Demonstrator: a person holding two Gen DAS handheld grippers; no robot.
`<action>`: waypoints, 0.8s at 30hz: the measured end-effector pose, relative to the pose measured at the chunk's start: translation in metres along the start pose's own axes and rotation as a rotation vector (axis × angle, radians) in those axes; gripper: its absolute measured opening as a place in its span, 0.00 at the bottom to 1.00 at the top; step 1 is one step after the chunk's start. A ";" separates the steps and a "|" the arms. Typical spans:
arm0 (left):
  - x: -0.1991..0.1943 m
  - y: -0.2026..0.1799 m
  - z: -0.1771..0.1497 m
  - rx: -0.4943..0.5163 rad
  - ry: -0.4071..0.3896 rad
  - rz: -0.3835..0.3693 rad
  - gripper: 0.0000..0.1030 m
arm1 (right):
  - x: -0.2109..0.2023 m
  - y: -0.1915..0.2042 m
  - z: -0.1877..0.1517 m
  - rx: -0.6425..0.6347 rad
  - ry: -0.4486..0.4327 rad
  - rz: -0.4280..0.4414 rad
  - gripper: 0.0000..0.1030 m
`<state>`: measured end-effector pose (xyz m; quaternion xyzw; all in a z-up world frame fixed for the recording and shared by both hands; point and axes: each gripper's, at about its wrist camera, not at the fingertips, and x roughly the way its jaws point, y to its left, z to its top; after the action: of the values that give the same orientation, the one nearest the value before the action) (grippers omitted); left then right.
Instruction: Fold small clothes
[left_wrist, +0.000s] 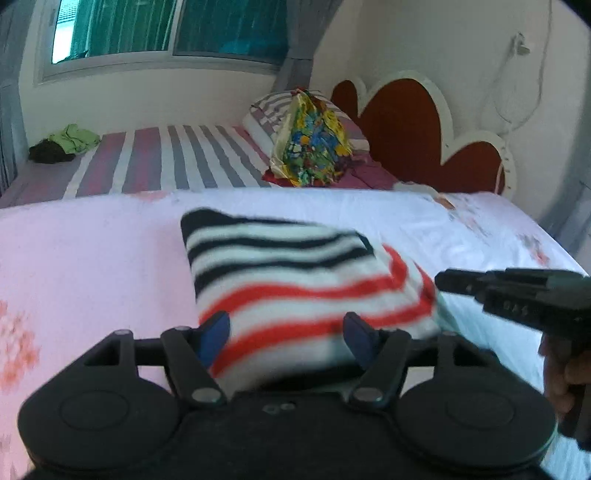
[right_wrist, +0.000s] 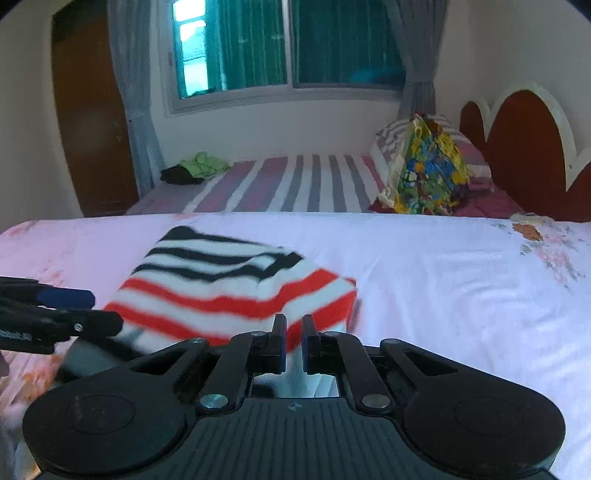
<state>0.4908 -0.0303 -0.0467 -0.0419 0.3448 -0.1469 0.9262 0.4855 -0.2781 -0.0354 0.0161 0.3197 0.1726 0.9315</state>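
Observation:
A small striped garment (left_wrist: 291, 280), white with black stripes at the far end and red stripes at the near end, lies folded on the pale pink floral sheet (left_wrist: 85, 258). My left gripper (left_wrist: 286, 332) is open, its blue-padded fingers either side of the garment's near edge. My right gripper (right_wrist: 293, 339) has its jaws nearly closed on the garment's (right_wrist: 236, 284) near right edge, with cloth showing between the pads. The right gripper also shows in the left wrist view (left_wrist: 443, 282) at the garment's right corner. The left gripper shows in the right wrist view (right_wrist: 96, 310) at the garment's left.
A second bed with a striped sheet (left_wrist: 166, 158) lies behind. On it are a colourful bag (left_wrist: 314, 144), a striped pillow (left_wrist: 273, 110) and a green and dark clothes pile (left_wrist: 62, 144). A red cloud-shaped headboard (left_wrist: 406, 129) stands at the right.

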 end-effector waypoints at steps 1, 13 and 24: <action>0.008 0.000 0.004 0.000 0.003 0.003 0.63 | 0.005 -0.001 0.003 0.003 0.006 0.000 0.05; 0.039 -0.006 0.000 0.091 0.090 0.061 0.67 | 0.048 0.000 -0.001 -0.035 0.103 -0.055 0.06; 0.034 -0.011 0.000 0.110 0.104 0.125 0.74 | 0.041 0.002 0.000 -0.026 0.103 -0.087 0.24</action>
<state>0.5127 -0.0514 -0.0666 0.0382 0.3858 -0.1096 0.9152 0.5150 -0.2621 -0.0590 -0.0189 0.3652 0.1369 0.9206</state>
